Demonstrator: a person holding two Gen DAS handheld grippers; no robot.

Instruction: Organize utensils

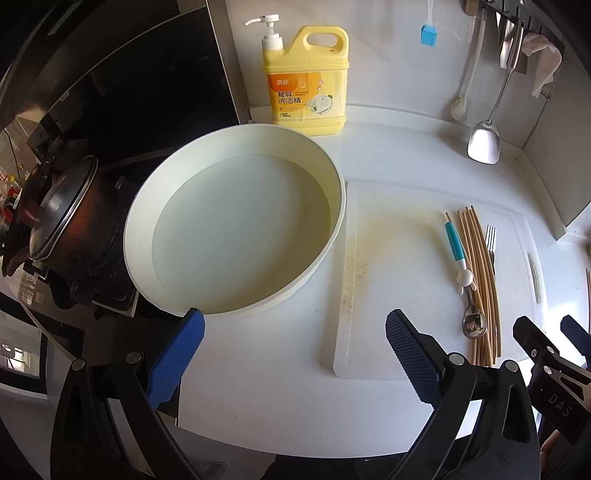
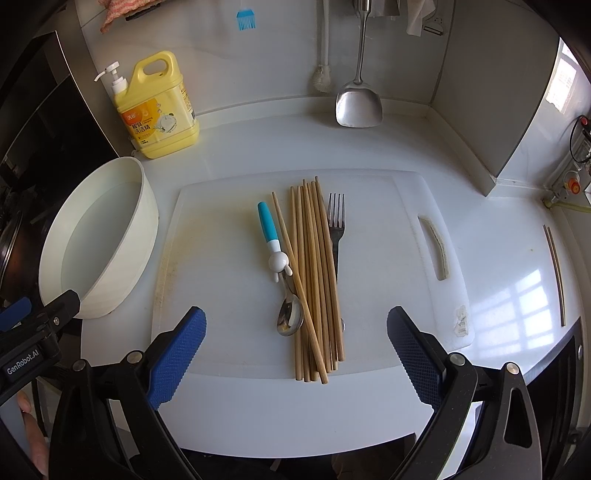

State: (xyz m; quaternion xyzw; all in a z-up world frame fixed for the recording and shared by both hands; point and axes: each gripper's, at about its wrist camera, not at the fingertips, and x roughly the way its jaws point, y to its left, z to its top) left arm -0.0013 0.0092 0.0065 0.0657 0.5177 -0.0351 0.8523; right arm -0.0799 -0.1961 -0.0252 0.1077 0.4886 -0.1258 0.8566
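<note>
Utensils lie bundled on the cutting board

Wooden chopsticks (image 2: 314,280), a blue-and-white-handled metal spoon (image 2: 279,266) and a steel fork (image 2: 336,229) lie together mid white plastic cutting board (image 2: 388,258). Right gripper (image 2: 295,354) and left gripper (image 1: 295,354) both gape wide, holding nothing. The round white basin (image 1: 236,229) seems to hold water

A yellow soap bottle (image 2: 159,107) with a white pump stands at the back of the white tabletop (image 2: 258,147), near the wall. A steel spatula (image 2: 359,103) hangs there beside a white brush (image 2: 324,79), and a blue basting brush (image 2: 246,19) hangs farther left. A dark pot (image 1: 70,225) with a glass lid sits on the stove at the far left.
</note>
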